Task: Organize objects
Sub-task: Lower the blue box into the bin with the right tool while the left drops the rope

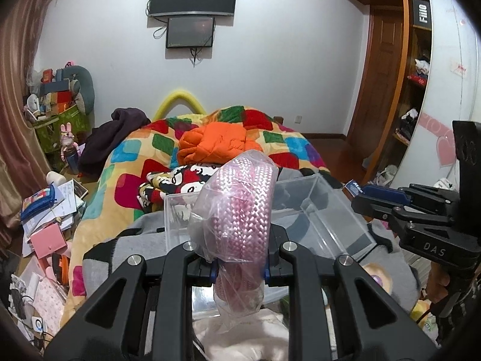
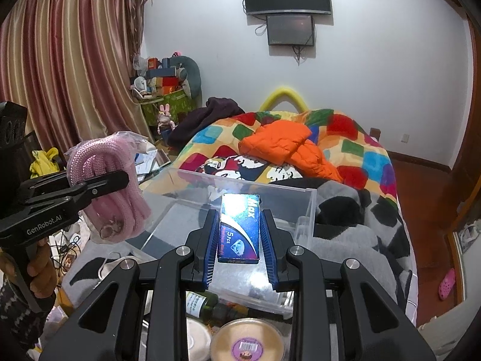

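My left gripper point(image 1: 239, 270) is shut on a pink braided rope in a clear plastic bag point(image 1: 240, 204), which stands up between its blue pads. The right wrist view shows that gripper point(image 2: 120, 180) at the left, with the rope bag point(image 2: 102, 156) held in the air beside a clear plastic box point(image 2: 270, 183). My right gripper point(image 2: 239, 213) is shut on a small dark blue carton marked "Max" point(image 2: 239, 231), over the box's opening. From the left wrist, the right gripper point(image 1: 359, 195) and its blue carton point(image 1: 354, 188) hover at the clear box's point(image 1: 336, 210) right side.
The clear box rests on a grey and black garment point(image 2: 345, 240) on a bed with a colourful quilt point(image 1: 135, 156) and an orange jacket point(image 1: 216, 144). Papers and small boxes point(image 1: 51, 210) litter the floor at left. A lidded tub point(image 2: 246, 343) lies below my right gripper.
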The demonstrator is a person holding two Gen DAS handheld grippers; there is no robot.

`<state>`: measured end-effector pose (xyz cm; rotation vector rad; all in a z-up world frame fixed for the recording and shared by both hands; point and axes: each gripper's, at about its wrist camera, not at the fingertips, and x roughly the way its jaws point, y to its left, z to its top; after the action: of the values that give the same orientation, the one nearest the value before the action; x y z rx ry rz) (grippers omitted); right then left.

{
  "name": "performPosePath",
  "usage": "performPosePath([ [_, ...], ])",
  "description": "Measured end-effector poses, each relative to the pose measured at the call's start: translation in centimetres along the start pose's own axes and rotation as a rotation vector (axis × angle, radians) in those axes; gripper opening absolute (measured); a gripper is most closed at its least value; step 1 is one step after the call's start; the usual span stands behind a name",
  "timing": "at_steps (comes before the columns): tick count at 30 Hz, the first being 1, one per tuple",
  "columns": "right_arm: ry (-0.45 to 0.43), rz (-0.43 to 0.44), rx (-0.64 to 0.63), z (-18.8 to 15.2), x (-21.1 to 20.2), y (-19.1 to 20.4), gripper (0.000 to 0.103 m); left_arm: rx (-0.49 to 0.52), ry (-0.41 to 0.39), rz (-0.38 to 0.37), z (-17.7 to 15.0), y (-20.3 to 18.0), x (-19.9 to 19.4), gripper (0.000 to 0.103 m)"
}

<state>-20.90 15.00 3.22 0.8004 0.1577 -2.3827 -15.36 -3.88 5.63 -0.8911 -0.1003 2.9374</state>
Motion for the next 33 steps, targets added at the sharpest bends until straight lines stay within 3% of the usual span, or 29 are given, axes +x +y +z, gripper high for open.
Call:
performPosePath([
  [15,0.126,-0.016,-0.029,-0.1,4.8,-1.6,0.025,0.026,0.098,0.016,-0.6,-0.2,4.7,0.021],
  [33,0.275,-0.005,-0.069,-1.2,8.8,-1.9,0.025,0.035,0.23,-0.039,-1.9,-0.7,8.7,0.021],
])
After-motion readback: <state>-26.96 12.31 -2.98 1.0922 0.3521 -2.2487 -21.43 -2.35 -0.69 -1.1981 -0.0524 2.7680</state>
